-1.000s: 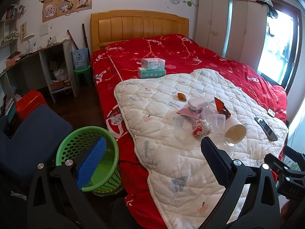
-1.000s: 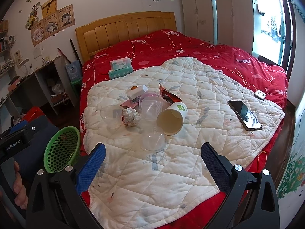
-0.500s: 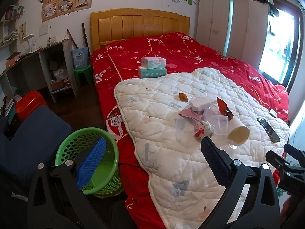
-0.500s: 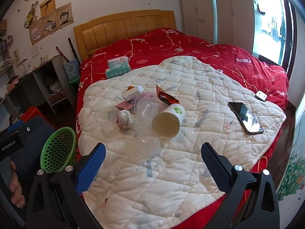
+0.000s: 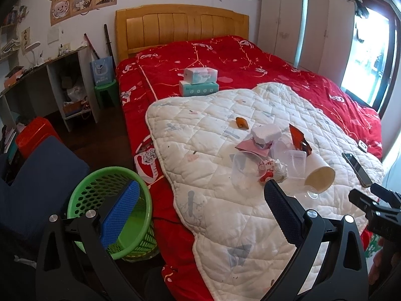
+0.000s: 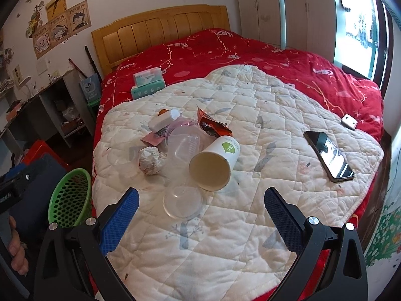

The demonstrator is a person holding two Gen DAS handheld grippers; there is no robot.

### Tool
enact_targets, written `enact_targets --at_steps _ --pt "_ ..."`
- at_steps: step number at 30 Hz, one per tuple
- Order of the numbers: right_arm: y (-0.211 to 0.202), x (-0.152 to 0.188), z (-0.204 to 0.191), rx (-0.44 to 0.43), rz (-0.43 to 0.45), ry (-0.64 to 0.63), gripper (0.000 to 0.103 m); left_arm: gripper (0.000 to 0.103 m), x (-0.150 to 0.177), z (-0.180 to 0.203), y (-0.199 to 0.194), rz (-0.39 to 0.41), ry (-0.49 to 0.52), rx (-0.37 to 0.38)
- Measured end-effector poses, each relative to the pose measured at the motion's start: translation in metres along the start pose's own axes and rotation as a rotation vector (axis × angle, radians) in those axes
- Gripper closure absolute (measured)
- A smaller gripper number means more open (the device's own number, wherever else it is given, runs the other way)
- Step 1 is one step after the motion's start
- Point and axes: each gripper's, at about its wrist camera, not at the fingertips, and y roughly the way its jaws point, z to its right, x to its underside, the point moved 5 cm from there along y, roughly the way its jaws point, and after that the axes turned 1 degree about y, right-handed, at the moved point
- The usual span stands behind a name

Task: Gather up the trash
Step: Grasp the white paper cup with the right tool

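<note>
Compared with a second earlier, the right gripper (image 6: 200, 213) has come closer to the heap of trash, which now fills more of its view, while the left gripper (image 5: 200, 213) has shifted only slightly. Both grippers have their blue-padded fingers spread wide with nothing between them. Right gripper: poised over the white quilted mat (image 6: 250, 225), its fingers framing a clear plastic lid (image 6: 182, 201) that lies flat just in front of them. Behind the lid a white paper cup (image 6: 215, 161) with a green logo lies on its side, mouth toward the camera. To its left sit a crumpled wrapper ball (image 6: 150, 160) and a clear plastic container (image 6: 184, 141); farther back are an orange-red snack wrapper (image 6: 210, 125) and a white foam block (image 6: 164, 120). A black smartphone (image 6: 328, 155) lies well apart on the right of the mat. Left gripper: held over the near left edge of the red-covered bed (image 5: 225, 55), its left finger overlapping a green mesh wastebasket (image 5: 95, 188) standing on the floor beside the bed. Two stacked tissue boxes (image 5: 199, 81) rest on the red cover beyond the mat.
</note>
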Motion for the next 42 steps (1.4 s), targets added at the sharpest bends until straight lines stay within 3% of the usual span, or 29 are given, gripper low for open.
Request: enact_targets --at_steps 17,25,34,37,42 --pt "0.073 -0.043 0.028 -0.094 -0.148 0.152 0.008 0.005 0.005 -0.001 0.035 -0.071 -0.003 0.022" --pt "0.111 -0.054 0.051 -0.146 -0.262 0.278 0.023 0.005 0.006 0.001 0.050 -0.092 0.002 0.049" --pt "0.151 -0.045 0.071 -0.205 -0.395 0.422 0.030 0.005 0.000 0.028 0.076 -0.110 0.107 0.119" --pt "0.159 -0.041 0.072 -0.242 -0.426 0.458 0.037 0.006 0.000 0.040 0.092 -0.134 0.157 0.158" --pt "0.161 -0.041 0.071 -0.272 -0.425 0.470 0.041 0.011 0.002 0.058 0.119 -0.169 0.241 0.195"
